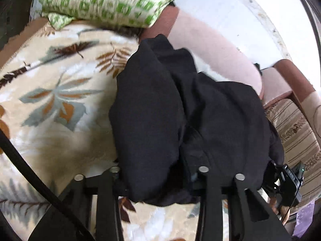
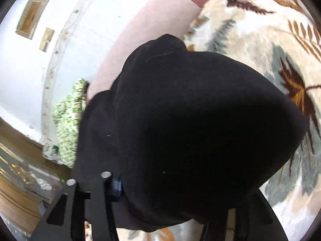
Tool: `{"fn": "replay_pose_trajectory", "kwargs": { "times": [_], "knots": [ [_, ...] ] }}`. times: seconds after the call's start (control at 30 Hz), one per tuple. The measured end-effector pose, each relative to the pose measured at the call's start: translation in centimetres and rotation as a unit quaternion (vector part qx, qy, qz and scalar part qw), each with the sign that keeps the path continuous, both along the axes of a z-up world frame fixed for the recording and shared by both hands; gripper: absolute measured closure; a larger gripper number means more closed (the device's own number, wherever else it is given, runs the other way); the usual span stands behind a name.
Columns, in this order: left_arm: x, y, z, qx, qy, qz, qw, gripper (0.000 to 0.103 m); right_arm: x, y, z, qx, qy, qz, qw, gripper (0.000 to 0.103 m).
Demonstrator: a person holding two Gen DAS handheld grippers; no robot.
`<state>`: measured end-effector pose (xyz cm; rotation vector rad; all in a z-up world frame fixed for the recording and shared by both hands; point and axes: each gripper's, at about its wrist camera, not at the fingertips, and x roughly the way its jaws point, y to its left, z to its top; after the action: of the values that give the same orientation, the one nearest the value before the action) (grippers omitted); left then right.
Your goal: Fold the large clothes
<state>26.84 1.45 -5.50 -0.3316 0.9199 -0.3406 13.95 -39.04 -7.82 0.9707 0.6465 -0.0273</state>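
Note:
A large black garment (image 1: 190,108) hangs bunched over a leaf-patterned blanket (image 1: 60,92). My left gripper (image 1: 158,180) is shut on the garment's near edge, and cloth drapes between and over its fingers. In the right wrist view the black garment (image 2: 190,130) fills the middle. My right gripper (image 2: 172,196) is shut on it. Its left finger (image 2: 104,190) shows and the right finger is hidden under the cloth. The right gripper's body (image 1: 289,180) shows at the garment's right edge in the left wrist view.
A green-and-white patterned pillow (image 1: 108,0) lies at the far end of the blanket. A pink sofa back (image 1: 216,48) runs behind the garment, below a white wall (image 2: 30,76). A striped cushion (image 1: 297,136) is at the right. A black cable (image 1: 30,170) crosses the lower left.

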Motion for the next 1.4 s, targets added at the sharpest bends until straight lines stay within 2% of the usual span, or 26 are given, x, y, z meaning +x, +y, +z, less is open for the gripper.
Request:
{"fn": "replay_pose_trajectory", "kwargs": {
  "times": [0.13, 0.23, 0.27, 0.33, 0.4, 0.43, 0.47, 0.6, 0.77, 0.97, 1.1, 1.2, 1.23, 1.3, 1.37, 1.4],
  "knots": [
    [-3.3, 1.3, 1.9, 0.008, -0.020, -0.009, 0.9997, 0.079, -1.3, 0.3, 1.9, 0.013, -0.019, 0.016, 1.000, 0.051],
    [-6.7, 2.6, 3.9, 0.015, -0.046, 0.006, 0.9988, 0.080, -3.2, 1.3, 3.4, 0.013, -0.024, 0.048, 0.998, 0.052],
    [-7.7, 3.1, 4.2, 0.017, -0.056, 0.008, 0.9983, 0.083, -4.1, 1.8, 3.9, 0.005, -0.025, 0.068, 0.997, 0.052],
    [-10.2, 3.7, 5.1, 0.001, -0.080, -0.019, 0.9966, 0.084, -6.0, 2.7, 3.8, 0.000, -0.016, 0.092, 0.996, 0.052],
    [-11.9, 3.7, 5.5, 0.026, -0.101, -0.010, 0.9945, 0.071, -6.6, 3.2, 2.8, -0.005, 0.016, 0.111, 0.994, 0.045],
    [-12.2, 3.6, 5.5, 0.042, -0.110, -0.003, 0.9931, 0.055, -6.5, 3.3, 2.3, -0.023, 0.040, 0.111, 0.993, 0.040],
    [-12.5, 3.5, 5.5, 0.057, -0.113, 0.005, 0.9919, 0.046, -6.4, 3.1, 1.7, -0.036, 0.058, 0.102, 0.992, 0.037],
    [-12.1, 3.8, 5.0, 0.080, -0.098, 0.027, 0.9916, 0.040, -7.4, 1.6, 0.8, 0.024, 0.073, 0.077, 0.994, 0.034],
    [-10.7, 3.6, 4.8, 0.101, -0.100, 0.054, 0.9884, 0.033, -9.5, 1.8, 2.1, 0.012, 0.081, 0.049, 0.995, 0.033],
    [-7.3, 1.0, 3.7, 0.112, -0.073, 0.064, 0.9889, 0.030, -11.2, 0.1, 0.9, 0.061, 0.099, 0.005, 0.993, 0.032],
    [-4.9, -0.5, 1.9, 0.127, -0.064, 0.069, 0.9874, 0.029, -12.8, -0.3, 1.2, 0.064, 0.097, -0.030, 0.993, 0.029],
    [-3.5, -1.1, -0.2, 0.152, -0.058, 0.071, 0.9840, 0.023, -14.6, 0.0, 1.8, 0.033, 0.085, -0.075, 0.993, 0.027],
    [-3.0, -1.2, -0.9, 0.162, -0.053, 0.073, 0.9826, 0.017, -15.3, -0.1, 2.2, 0.017, 0.083, -0.091, 0.992, 0.025],
    [-2.5, -1.3, -1.7, 0.170, -0.047, 0.074, 0.9816, 0.014, -17.1, -0.3, 3.5, -0.053, 0.079, -0.156, 0.983, 0.024],
    [-2.4, -1.2, -1.6, 0.169, -0.046, 0.075, 0.9818, 0.013, -18.2, -0.1, 5.5, -0.124, 0.074, -0.215, 0.966, 0.022],
    [-2.4, -1.2, -1.5, 0.170, -0.045, 0.075, 0.9817, 0.013, -18.0, 0.2, 6.3, -0.140, 0.069, -0.220, 0.963, 0.022]
  ]
}}
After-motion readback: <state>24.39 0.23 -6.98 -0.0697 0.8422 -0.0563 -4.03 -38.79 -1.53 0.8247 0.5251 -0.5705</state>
